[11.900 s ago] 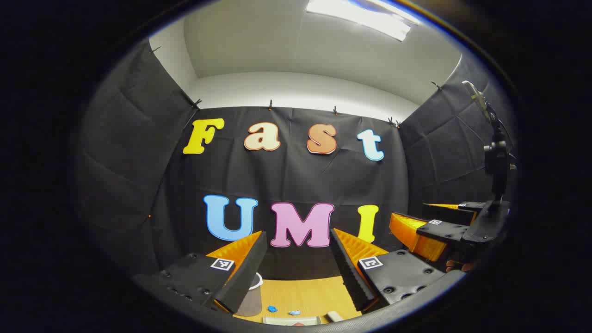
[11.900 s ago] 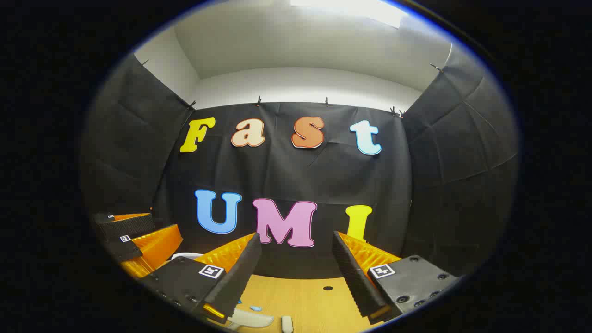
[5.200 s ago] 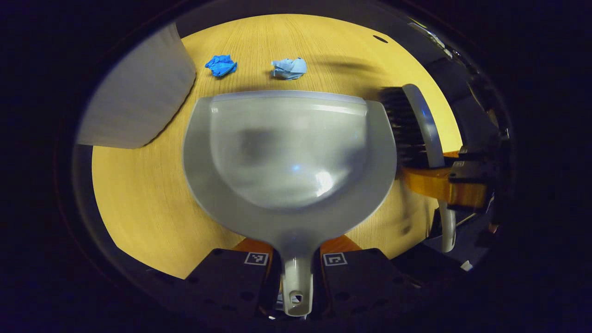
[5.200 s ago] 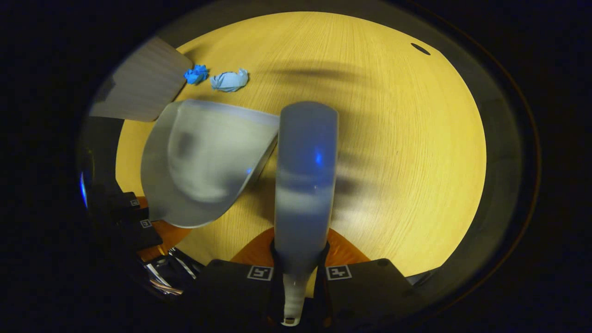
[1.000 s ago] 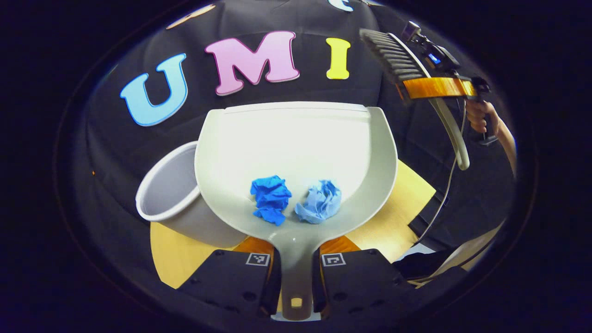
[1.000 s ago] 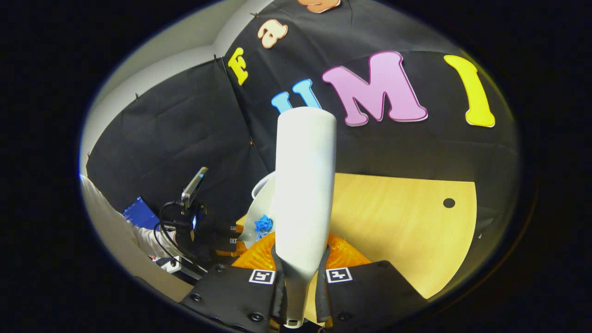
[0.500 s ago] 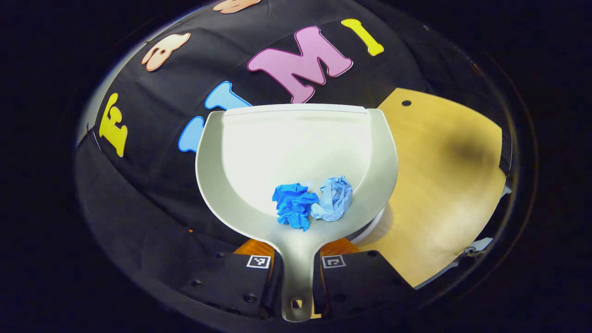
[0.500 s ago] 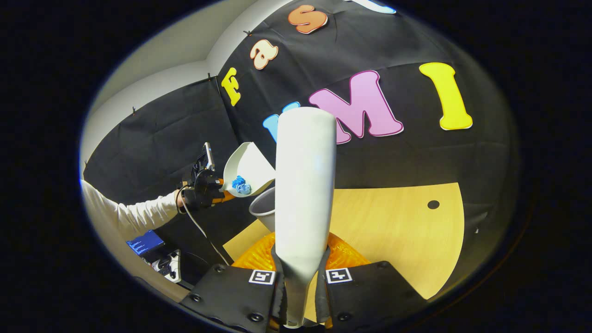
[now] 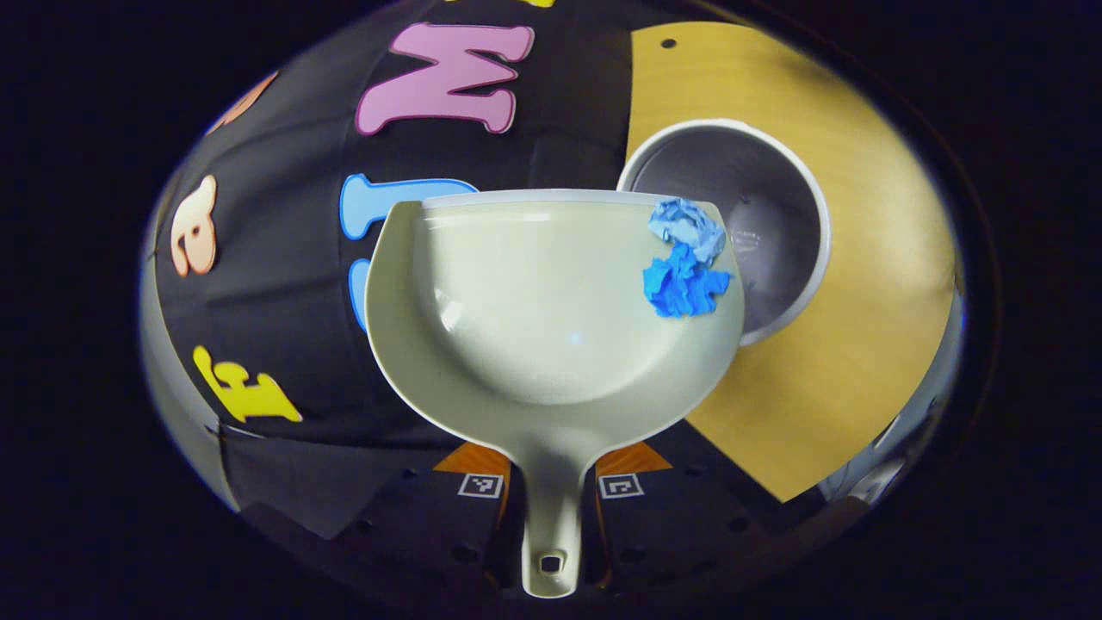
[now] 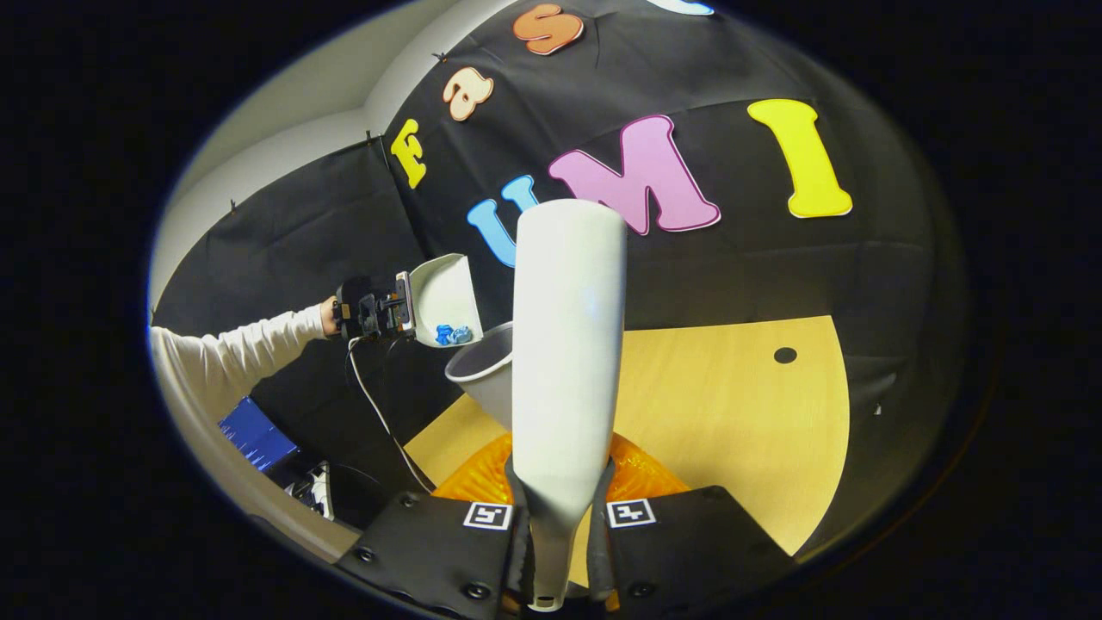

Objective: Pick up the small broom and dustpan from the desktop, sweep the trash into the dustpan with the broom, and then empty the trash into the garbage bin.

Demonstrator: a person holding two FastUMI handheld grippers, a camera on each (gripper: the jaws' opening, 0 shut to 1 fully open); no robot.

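Right of centre in the left gripper view, dustpan is rolled sideways over garbage bin so both paper wads slide off; left gripper clamps its handle. Right gripper grips broom, parked clear.

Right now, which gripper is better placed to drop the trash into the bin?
The left gripper: it holds the tilted dustpan, with both paper balls at its edge over the bin. The right gripper holds only the broom.
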